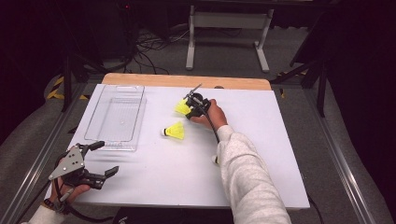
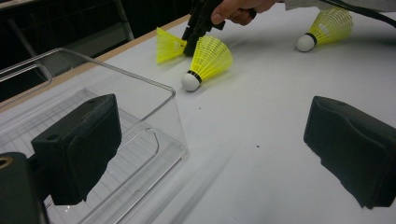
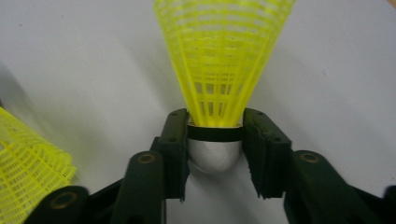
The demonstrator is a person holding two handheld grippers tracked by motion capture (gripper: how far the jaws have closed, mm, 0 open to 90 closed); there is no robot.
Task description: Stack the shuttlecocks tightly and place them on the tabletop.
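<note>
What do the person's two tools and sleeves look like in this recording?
Both tools are black with two blocky jaws. The left tool carries a grey three-cornered plate on top and trails a black cable. The right tool trails a black cable along a light grey sleeve. The left arm wears a pale cuff.

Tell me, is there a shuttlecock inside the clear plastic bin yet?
No, the clear bin holds nothing, and the yellow shuttlecocks lie on the white table outside it.
</note>
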